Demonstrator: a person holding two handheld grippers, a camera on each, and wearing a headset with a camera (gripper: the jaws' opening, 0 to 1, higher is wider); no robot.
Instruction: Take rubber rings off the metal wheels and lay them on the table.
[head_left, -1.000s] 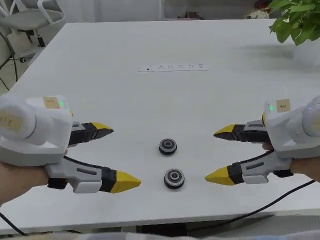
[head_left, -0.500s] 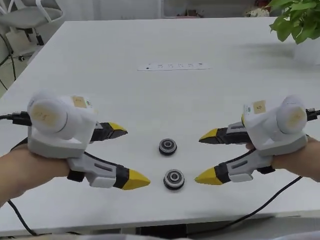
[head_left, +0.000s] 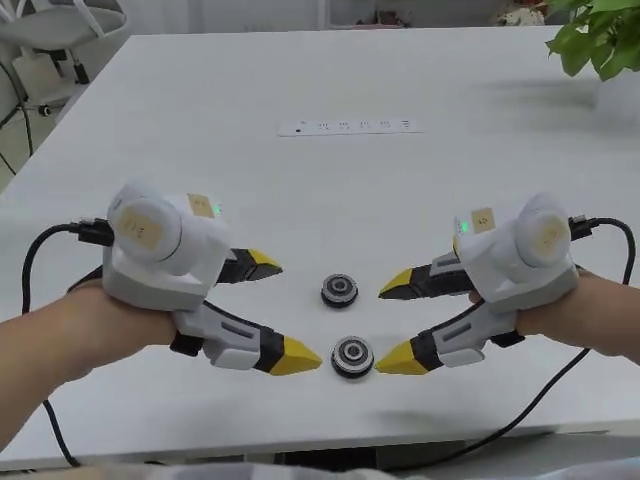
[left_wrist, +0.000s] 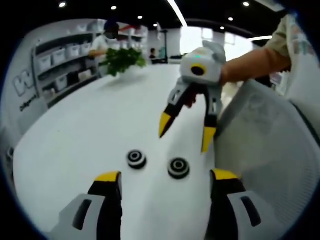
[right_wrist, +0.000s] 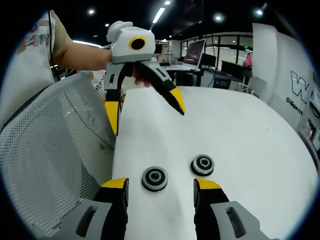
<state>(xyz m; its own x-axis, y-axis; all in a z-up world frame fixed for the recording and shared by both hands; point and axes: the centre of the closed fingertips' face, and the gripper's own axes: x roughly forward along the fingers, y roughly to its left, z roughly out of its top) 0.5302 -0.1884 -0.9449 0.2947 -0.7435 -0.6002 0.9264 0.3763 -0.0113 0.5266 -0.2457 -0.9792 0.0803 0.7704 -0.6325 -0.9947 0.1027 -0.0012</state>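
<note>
Two small metal wheels with black rubber rings lie flat on the white table (head_left: 300, 200): a far wheel (head_left: 340, 291) and a near wheel (head_left: 352, 357) by the front edge. My left gripper (head_left: 288, 312) is open, and its yellow tips point right, just left of the wheels. Facing it from the right, my right gripper (head_left: 385, 326) is open too, its lower tip almost at the near wheel. In the left gripper view the far wheel (left_wrist: 136, 159) and near wheel (left_wrist: 178, 168) lie ahead of the open left gripper (left_wrist: 166, 176). Just ahead of the right gripper (right_wrist: 161, 184) lie the near wheel (right_wrist: 154, 178) and far wheel (right_wrist: 202, 165).
A white power strip (head_left: 345, 127) lies mid-table farther back. A green plant (head_left: 600, 35) stands at the far right corner, a chair (head_left: 60, 30) beyond the far left. Black cables (head_left: 560, 380) trail off the front edge. A mesh chair back (right_wrist: 55, 165) is beside me.
Both grippers have moved inward toward the two wheels, and their tips now flank them closely. The wheels have not moved.
</note>
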